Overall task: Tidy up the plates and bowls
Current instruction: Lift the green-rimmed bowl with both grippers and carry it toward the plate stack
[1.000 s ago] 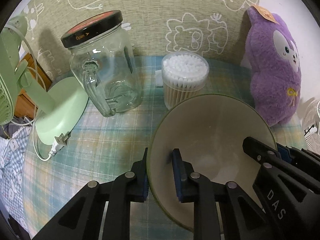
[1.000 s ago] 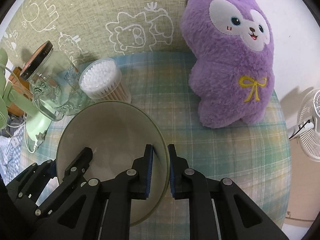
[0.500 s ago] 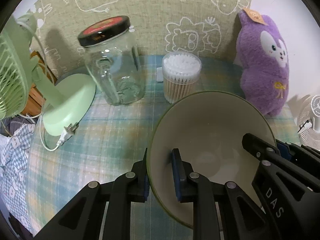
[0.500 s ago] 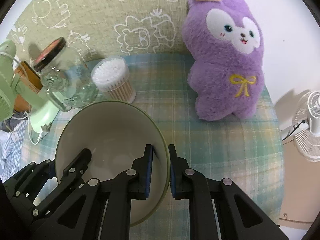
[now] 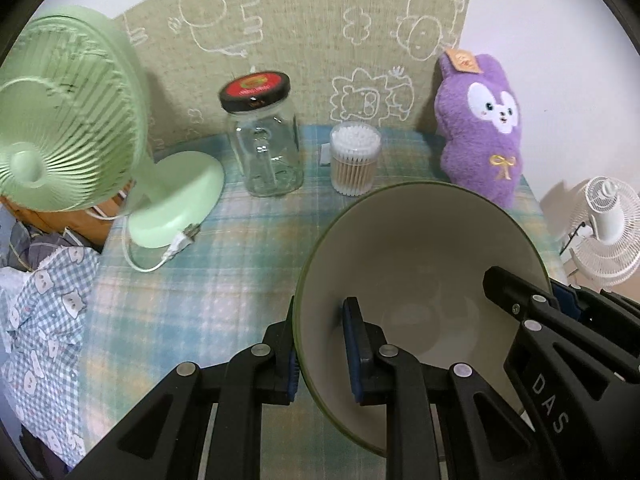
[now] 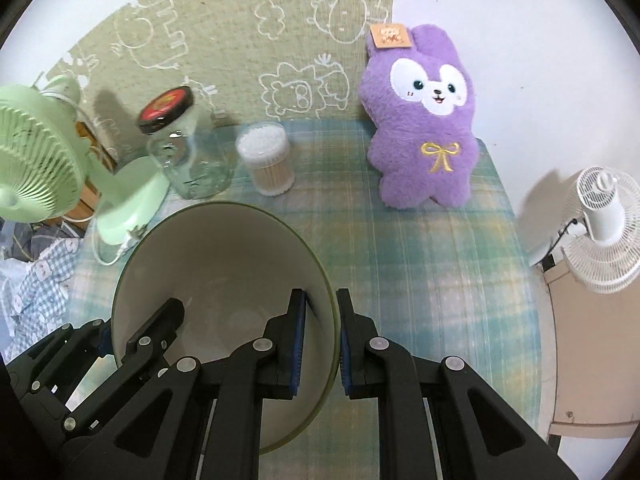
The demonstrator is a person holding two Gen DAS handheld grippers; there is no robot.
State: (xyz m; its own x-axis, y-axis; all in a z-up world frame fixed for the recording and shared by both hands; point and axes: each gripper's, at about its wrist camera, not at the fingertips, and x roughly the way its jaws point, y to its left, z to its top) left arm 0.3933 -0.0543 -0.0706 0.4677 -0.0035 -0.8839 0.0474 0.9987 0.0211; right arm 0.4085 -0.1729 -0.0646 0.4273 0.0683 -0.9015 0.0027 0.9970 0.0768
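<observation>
A large cream bowl (image 5: 420,256) with a green rim hangs in the air above the plaid tablecloth, carried by both grippers. My left gripper (image 5: 320,316) is shut on the bowl's left rim, one finger inside and one outside. My right gripper (image 6: 322,304) is shut on the bowl's (image 6: 216,264) right rim in the same way. Each gripper also shows in the other's view: the right gripper (image 5: 536,300) at the bowl's far side, the left gripper (image 6: 140,328) at the lower left. The bowl is empty inside.
On the plaid tablecloth (image 5: 224,272) stand a glass jar (image 5: 266,152) with a black and red lid, a tub of cotton swabs (image 5: 354,164), a purple plush rabbit (image 5: 484,132) and a green desk fan (image 5: 68,120). A white fan (image 6: 600,232) stands off the table's right side.
Both grippers have lifted the bowl up and back from the table. The jar, the swab tub and the plush now look smaller and farther, and the green fan's head has come into view.
</observation>
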